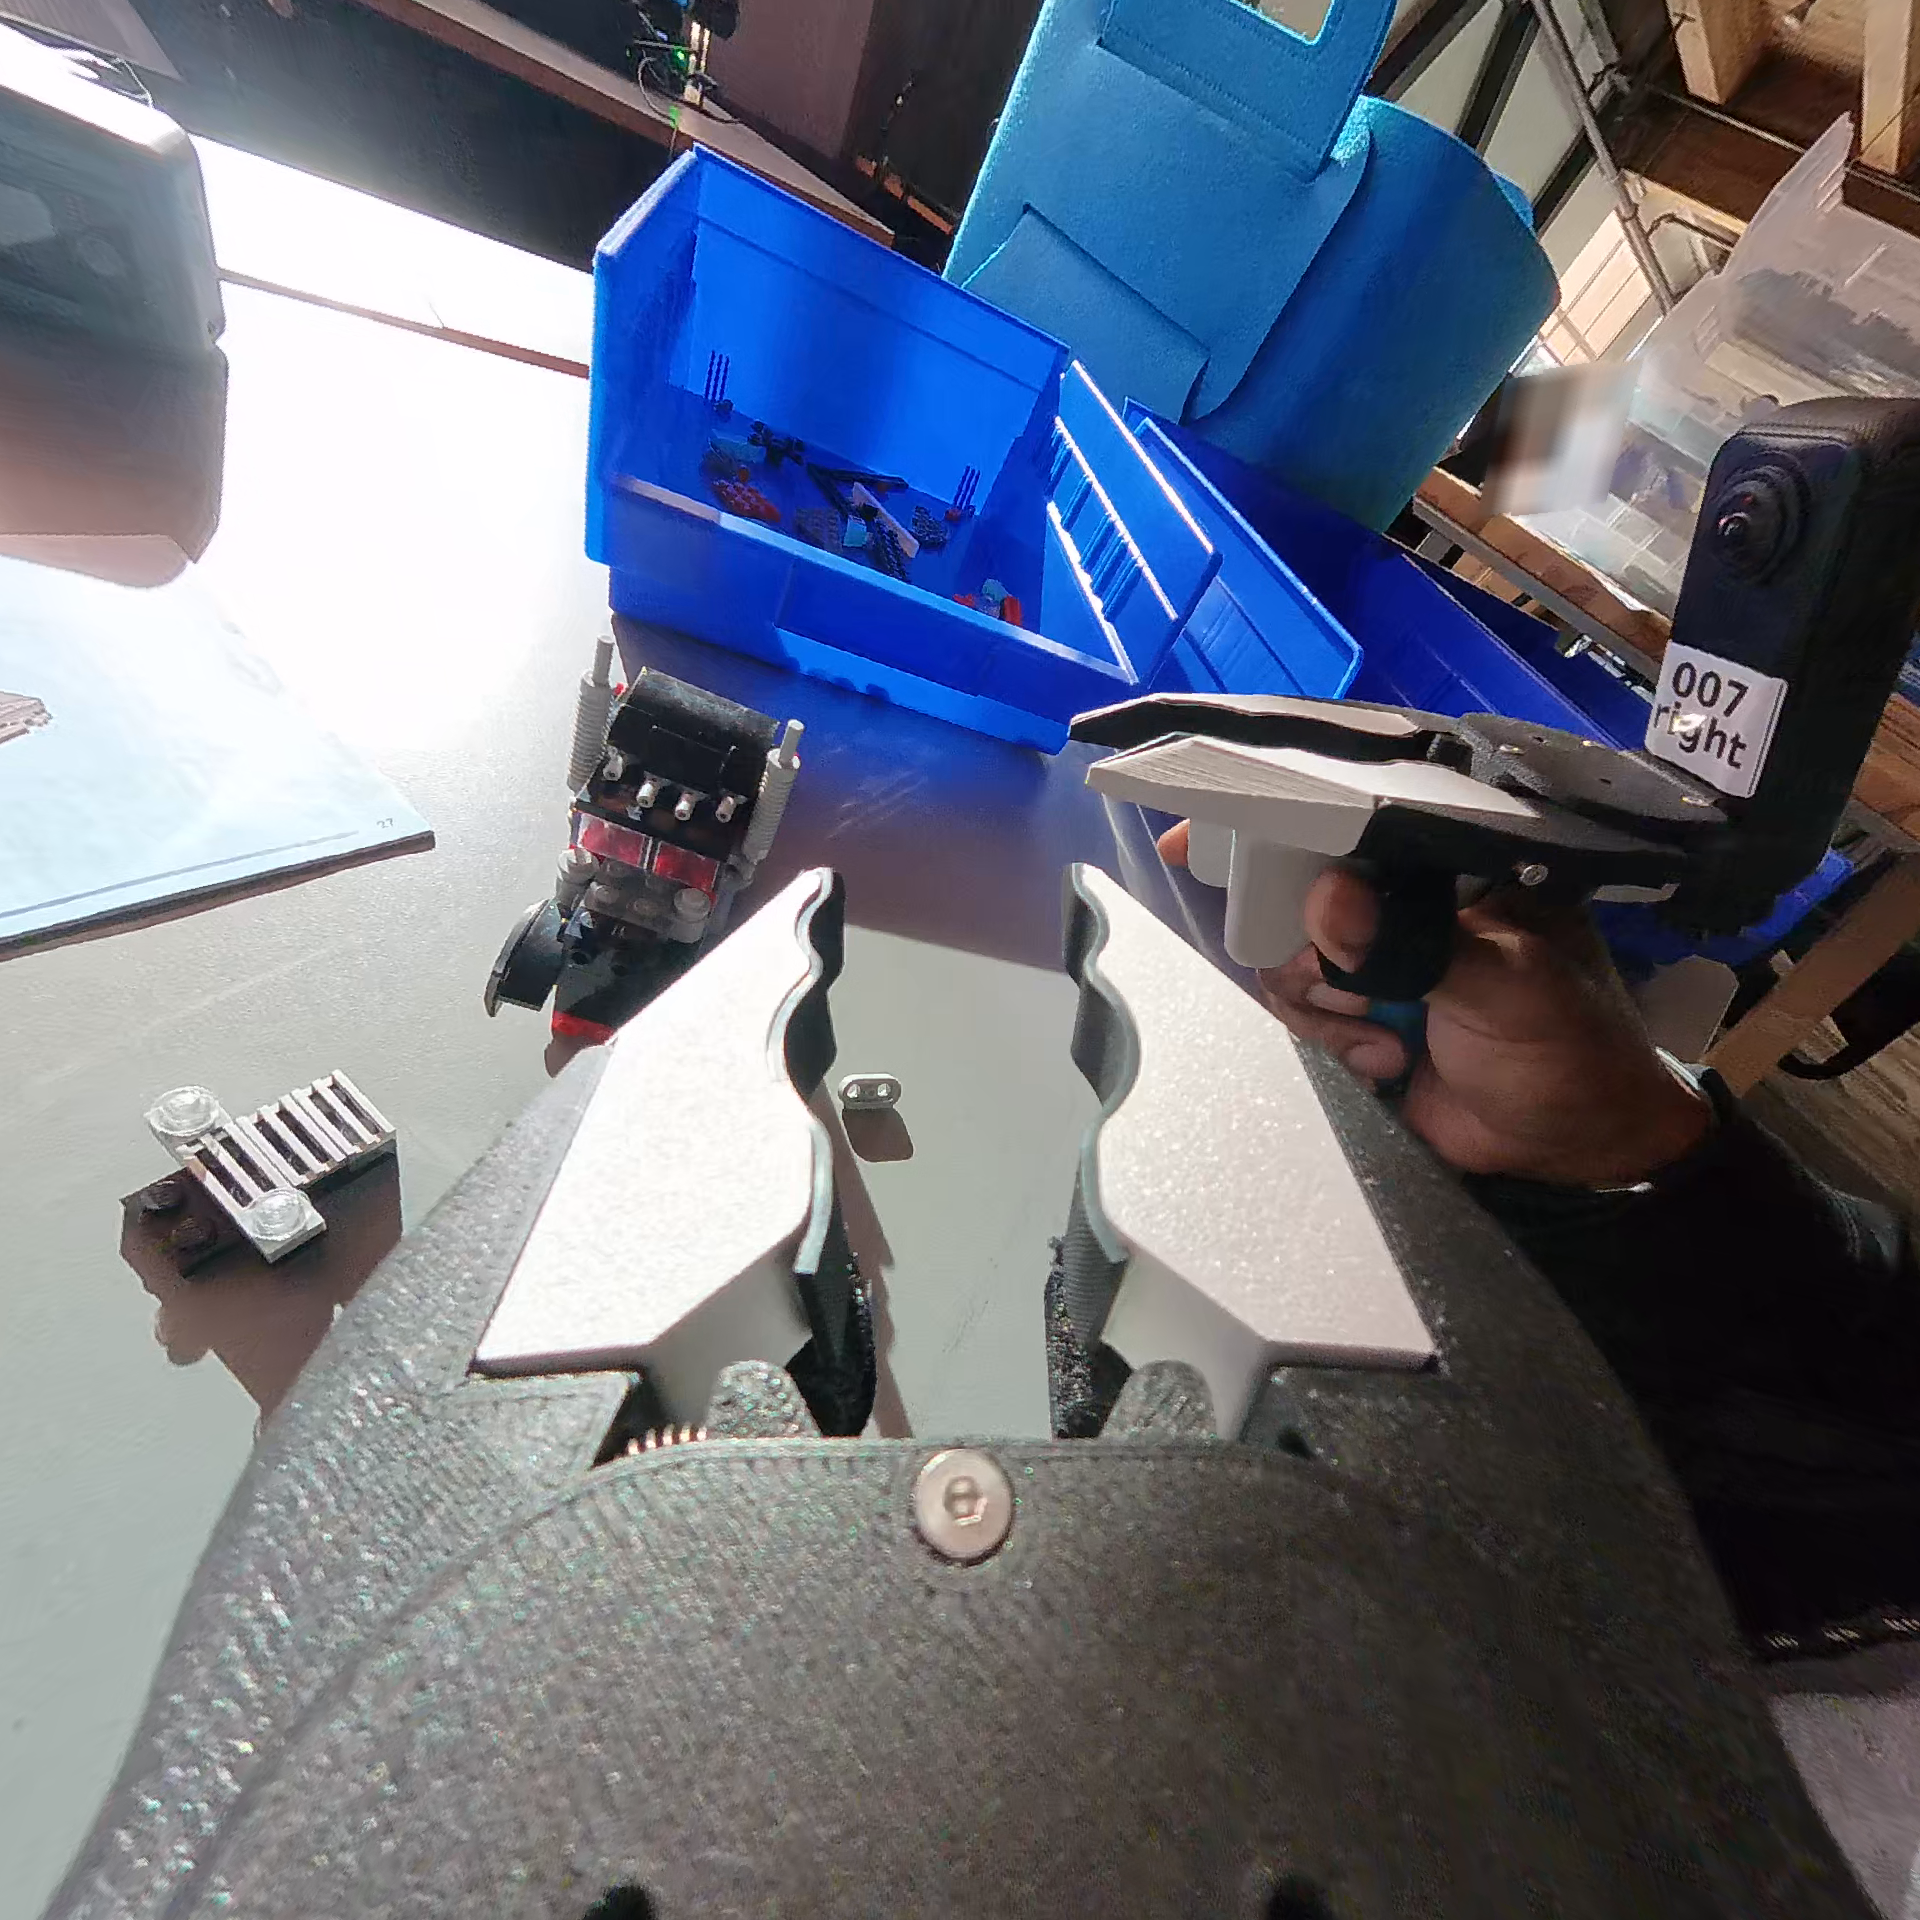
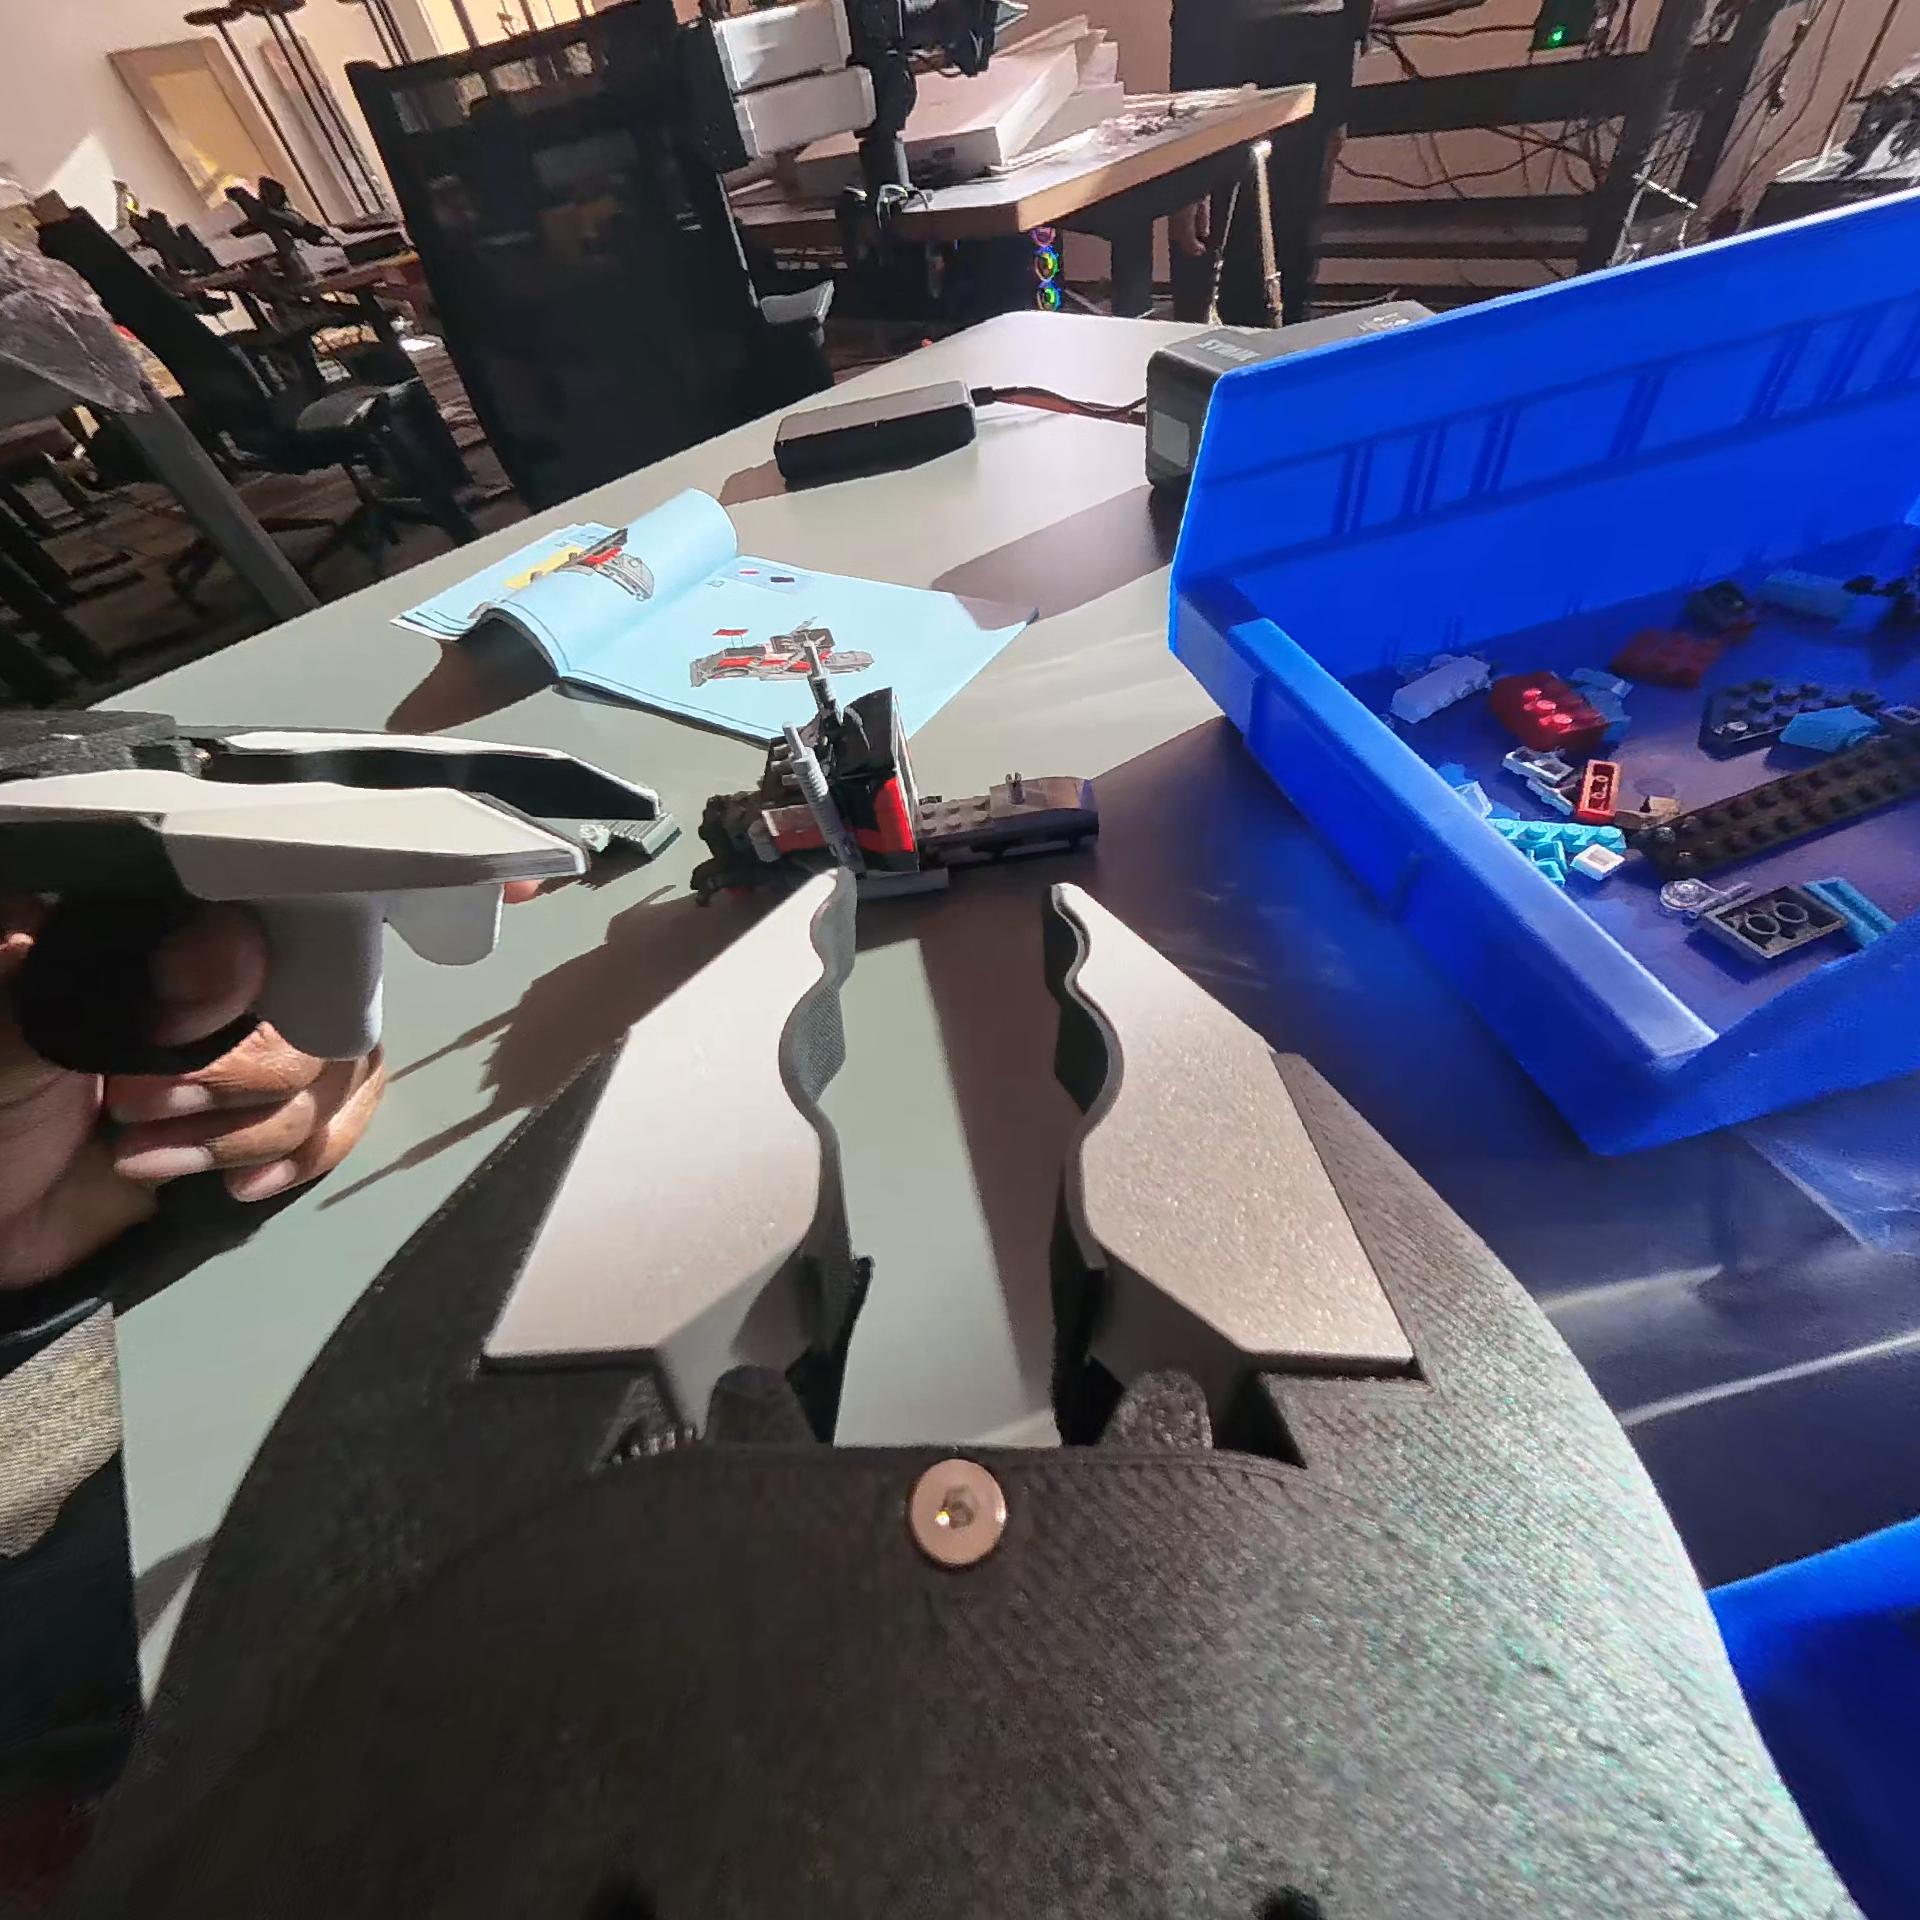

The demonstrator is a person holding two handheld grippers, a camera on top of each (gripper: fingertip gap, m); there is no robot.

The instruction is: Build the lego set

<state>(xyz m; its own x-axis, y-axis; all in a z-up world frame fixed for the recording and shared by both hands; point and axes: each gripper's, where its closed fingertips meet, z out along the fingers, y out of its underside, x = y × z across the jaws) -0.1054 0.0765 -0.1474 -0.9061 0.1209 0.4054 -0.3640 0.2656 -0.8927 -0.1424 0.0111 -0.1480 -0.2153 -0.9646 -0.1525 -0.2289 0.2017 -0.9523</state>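
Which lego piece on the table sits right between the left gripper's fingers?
The tiny grey two-hole piece, lying alone on the table ahead of the open left gripper. The grille assembly lies far left; the truck model stands beyond.

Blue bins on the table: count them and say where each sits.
2 for certain. One blue bin holding loose bricks sits behind the half-built model; a second bin stands against its right side. More may be hidden beyond.
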